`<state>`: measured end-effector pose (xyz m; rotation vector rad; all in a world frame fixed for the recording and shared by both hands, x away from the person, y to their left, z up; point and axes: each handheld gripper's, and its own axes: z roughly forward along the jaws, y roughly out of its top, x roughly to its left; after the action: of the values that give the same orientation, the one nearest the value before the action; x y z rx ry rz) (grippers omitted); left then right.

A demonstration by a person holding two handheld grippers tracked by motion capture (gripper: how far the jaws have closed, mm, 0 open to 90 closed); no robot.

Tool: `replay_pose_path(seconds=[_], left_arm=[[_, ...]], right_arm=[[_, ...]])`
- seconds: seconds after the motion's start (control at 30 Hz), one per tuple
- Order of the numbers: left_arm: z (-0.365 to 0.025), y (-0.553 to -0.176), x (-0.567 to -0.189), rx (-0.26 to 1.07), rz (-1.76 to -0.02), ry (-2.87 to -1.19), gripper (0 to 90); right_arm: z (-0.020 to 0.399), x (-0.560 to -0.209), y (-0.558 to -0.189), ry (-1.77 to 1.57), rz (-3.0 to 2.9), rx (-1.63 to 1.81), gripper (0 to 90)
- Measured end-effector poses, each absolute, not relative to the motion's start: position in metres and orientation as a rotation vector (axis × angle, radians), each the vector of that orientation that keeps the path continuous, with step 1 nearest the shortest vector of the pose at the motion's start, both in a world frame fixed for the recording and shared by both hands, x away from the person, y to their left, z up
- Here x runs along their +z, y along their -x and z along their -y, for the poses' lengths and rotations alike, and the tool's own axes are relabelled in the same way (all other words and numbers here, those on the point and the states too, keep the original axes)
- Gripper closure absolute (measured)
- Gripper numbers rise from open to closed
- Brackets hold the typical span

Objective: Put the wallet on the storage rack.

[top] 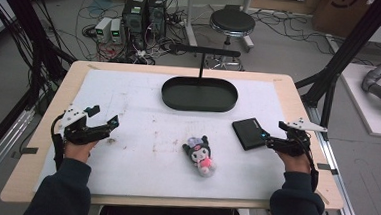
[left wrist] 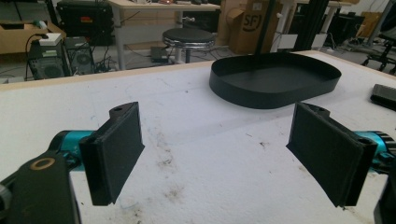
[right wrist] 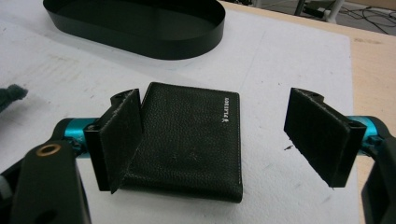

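A: So, starting at the left of the high view, the left gripper (top: 108, 124) hovers over the white mat (top: 144, 94), held in a hand whose dark sleeve is cut off at the bottom edge. In the left gripper view its jaws stand wide apart with only stained mat between them; they hold nothing.

B: What lies in the middle?

A: A small plush doll (top: 200, 153) with black ears and a pink body lies on the mat, well apart from both grippers. Its face is too small to make out. Behind it, toward the far edge, sits a shallow black oval tray (top: 168, 97). A thin black post rises behind the tray, and where its foot stands is hidden by the tray's wall.

B: And on the right?

A: A black wallet (top: 248, 133) lies flat on the mat, near the tray's right end. The right gripper (top: 271, 138) points at it, jaws spread wide. In the right gripper view one pad (right wrist: 122, 135) covers the wallet's near left corner, while the other pad stands clear to the right. Whether that pad touches the leather cannot be told. A small pale logo on the wallet is too fine to read.
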<state>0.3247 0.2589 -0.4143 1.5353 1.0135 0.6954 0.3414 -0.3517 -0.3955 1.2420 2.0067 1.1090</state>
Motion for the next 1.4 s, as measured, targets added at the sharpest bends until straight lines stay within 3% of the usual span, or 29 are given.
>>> replay_pose_path(seconds=[0.83,0.9,1.4], left_arm=[[-0.256,-0.329,-0.418,0.682,-0.996,-1.6,18.5],[-0.256,-0.329,-0.419,0.682,-1.0,-1.606,18.5],[-0.257,-0.325,-0.422,0.68,-1.033,-1.622,19.8]], right_arm=[[0.355,-0.418,-0.357,-1.337,-2.083,1.036,20.6],[0.355,-0.424,-0.364,-1.36,-2.099,1.022,26.0],[0.357,-0.446,-0.388,-1.454,-2.237,1.041,30.9]])
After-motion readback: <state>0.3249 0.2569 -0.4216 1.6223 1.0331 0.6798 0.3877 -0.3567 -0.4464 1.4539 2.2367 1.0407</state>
